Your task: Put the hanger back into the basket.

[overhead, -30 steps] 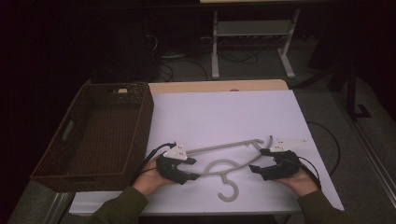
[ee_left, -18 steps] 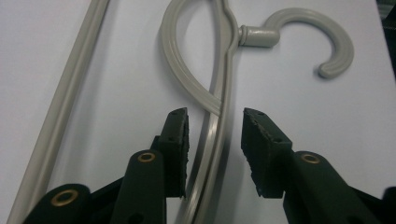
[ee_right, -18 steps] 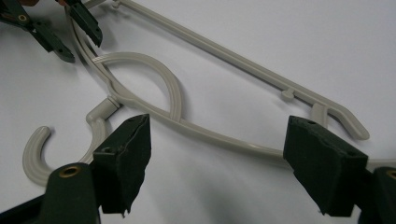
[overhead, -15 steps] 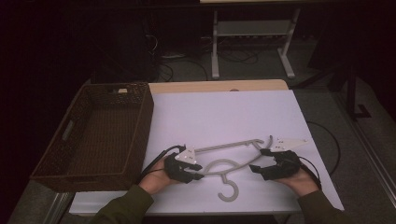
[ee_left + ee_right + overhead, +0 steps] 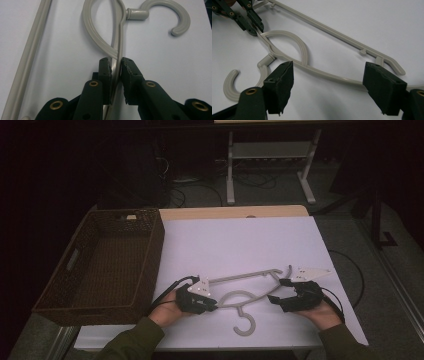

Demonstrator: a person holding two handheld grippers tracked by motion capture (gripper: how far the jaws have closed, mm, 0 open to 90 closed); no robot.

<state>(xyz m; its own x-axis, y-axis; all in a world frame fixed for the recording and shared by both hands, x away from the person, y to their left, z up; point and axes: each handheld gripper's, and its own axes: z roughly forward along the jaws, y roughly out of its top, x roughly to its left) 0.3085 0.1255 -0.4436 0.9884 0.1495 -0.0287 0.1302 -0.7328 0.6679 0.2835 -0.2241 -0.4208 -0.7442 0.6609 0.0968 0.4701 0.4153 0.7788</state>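
A grey plastic hanger [image 5: 240,277] lies flat on the white table, its hook [image 5: 243,325] pointing toward the person. My left gripper [image 5: 214,306] has just been closing, and its jaws now pinch the hanger's curved arm beside the neck loop [image 5: 87,22]. In the left gripper view the pads [image 5: 105,71] press the thin arm from both sides. My right gripper [image 5: 274,299] rests at the hanger's other arm. In the right gripper view it [image 5: 329,68] stands open, its pads wide apart, and the arm [image 5: 324,75] runs across the gap untouched. The left gripper [image 5: 255,25] shows at top left there.
A brown wicker basket [image 5: 105,265] stands on the table's left side, open and holding nothing I can see. The white table cover [image 5: 240,240] stretches beyond the hanger. A metal stand [image 5: 270,155] and cables sit on the dark floor behind.
My left gripper has slid right along the hanger toward its neck and shut on the curved arm. The right gripper and the hanger have stayed put.
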